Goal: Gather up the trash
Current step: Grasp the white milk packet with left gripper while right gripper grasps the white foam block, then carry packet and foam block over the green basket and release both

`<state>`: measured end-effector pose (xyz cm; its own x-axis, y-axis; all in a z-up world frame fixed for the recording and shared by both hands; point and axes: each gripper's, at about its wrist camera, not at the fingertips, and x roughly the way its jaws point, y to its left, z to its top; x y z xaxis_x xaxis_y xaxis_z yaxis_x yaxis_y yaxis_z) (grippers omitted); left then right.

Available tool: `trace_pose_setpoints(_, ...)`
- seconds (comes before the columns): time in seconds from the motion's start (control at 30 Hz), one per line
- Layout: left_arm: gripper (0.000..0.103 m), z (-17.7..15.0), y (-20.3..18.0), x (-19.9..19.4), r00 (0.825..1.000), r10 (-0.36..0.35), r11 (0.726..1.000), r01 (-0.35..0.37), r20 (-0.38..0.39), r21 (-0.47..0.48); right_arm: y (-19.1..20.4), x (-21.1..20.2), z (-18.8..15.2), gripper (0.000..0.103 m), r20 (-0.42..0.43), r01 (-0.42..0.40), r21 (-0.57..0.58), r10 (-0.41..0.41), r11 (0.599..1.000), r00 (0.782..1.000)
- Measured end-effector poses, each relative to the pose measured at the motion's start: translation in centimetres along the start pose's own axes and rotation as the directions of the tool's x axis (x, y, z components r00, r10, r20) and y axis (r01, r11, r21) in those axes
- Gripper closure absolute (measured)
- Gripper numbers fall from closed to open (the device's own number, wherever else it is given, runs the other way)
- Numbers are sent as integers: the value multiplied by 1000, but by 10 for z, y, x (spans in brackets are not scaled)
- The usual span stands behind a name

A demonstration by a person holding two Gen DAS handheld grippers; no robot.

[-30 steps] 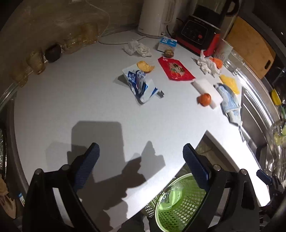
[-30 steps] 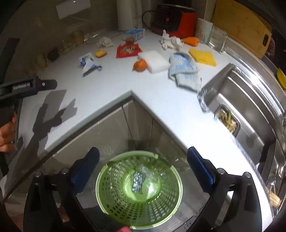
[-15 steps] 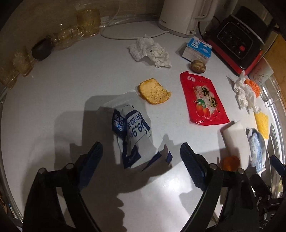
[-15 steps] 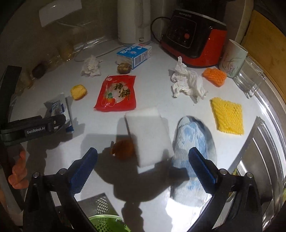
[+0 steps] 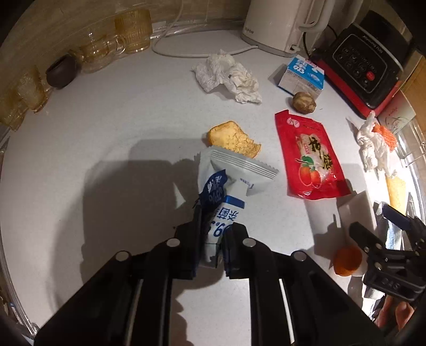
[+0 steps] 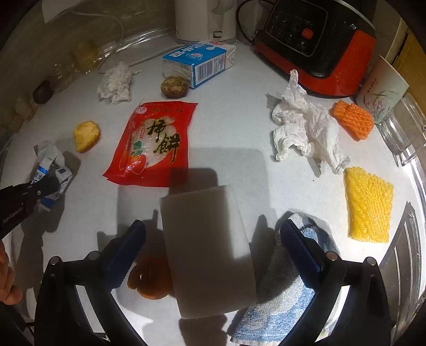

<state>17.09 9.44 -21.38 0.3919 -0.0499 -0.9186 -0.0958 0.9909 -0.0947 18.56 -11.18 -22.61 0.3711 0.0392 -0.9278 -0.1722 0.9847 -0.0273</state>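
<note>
While the left tool (image 5: 210,234) clamps a blue-and-white wrapper (image 5: 226,197) on the tabletop (image 5: 106,138), the right tool (image 6: 213,239) hangs with fingers apart. Between them lies a white sponge (image 6: 207,250), beside an orange peel (image 6: 149,279).

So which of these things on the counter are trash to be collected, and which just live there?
Trash, likely:
- blue-and-white wrapper, pinched in the left gripper
- red snack bag
- crumpled tissues
- bitten biscuit
- milk carton

Just lying about, probably:
- kettle
- red cooker
- white sponge, between the open fingers of the right gripper
- towel
- mug
</note>
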Motion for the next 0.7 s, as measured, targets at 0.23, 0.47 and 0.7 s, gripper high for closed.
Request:
trace_pose_setpoints(0.23,92,-11,-11,-28,997,-5,997,-1,78,73,-2,13,1,22,-36,-22,13,22,1000,999)
trace_pose_setpoints(0.47,92,-15,-16,-36,996,-18,995,9,86,99,0,14,8,40,-26,-36,21,37,999,999)
trace_pose_setpoints(0.7,92,-27,-18,-51,996,-44,992,34,82,125,-5,-5,20,41,46,-37,55,35,998,998)
